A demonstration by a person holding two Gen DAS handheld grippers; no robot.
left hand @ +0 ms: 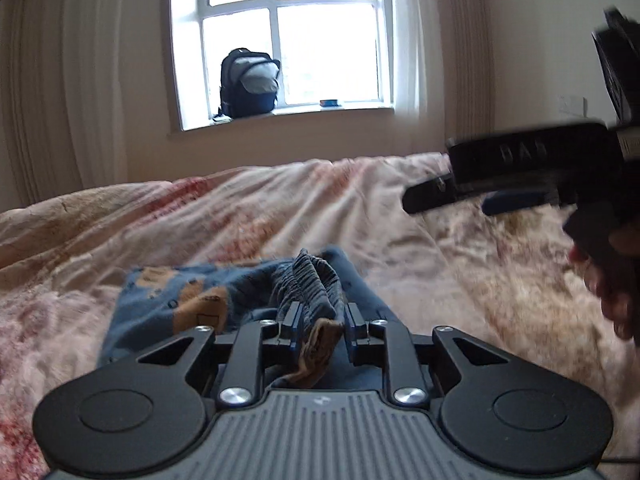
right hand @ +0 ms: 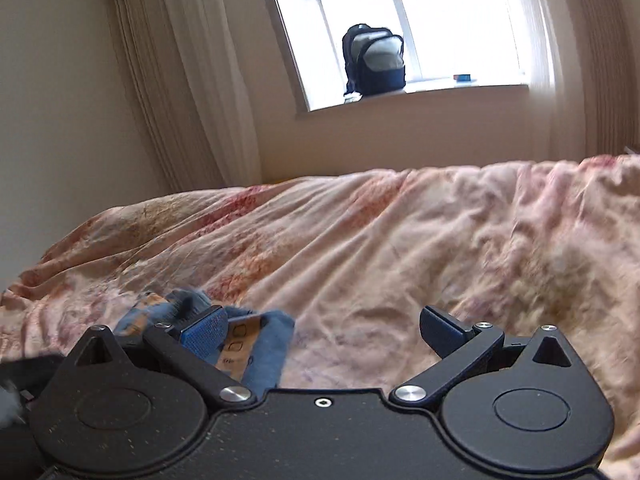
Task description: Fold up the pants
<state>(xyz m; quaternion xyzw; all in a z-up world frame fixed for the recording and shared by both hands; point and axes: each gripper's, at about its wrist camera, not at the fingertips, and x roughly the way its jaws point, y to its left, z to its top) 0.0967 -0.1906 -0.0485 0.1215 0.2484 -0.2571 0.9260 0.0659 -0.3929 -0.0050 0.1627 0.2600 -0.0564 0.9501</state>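
In the left wrist view, we have the left gripper (left hand: 320, 320) closest to us, and its jaws stand narrow with a bunch of the pants (left hand: 188, 300) between them: the gathered elastic waistband (left hand: 312, 280) and a brown cuff-like piece of cloth sit in the gap. The pads do not seem to press fully on the cloth, so we judge the grip as loosening and we cannot say for sure that it holds. The pants are blue with brown figures, and they lie in a loose heap on the near part of the bed (left hand: 280, 208), just in front of this gripper.

In the right wrist view, the right gripper (right hand: 336, 332) has its jaws wide apart and nothing between them; the pants (right hand: 260, 344) lie behind its left finger, near the near edge of the bed.

To do this step well, we think the cloth should be laid down flat before the left jaws let go, so the waistband does not spring back into a bunch. Then each gripper should take one corner of the waistband and pull sideways, to make the legs lie one on the other.

Further away the flowered bed cover is wrinkled, which can drag the cloth. Farthest, a backpack (left hand: 248, 84) stands on the window sill (left hand: 280, 114).
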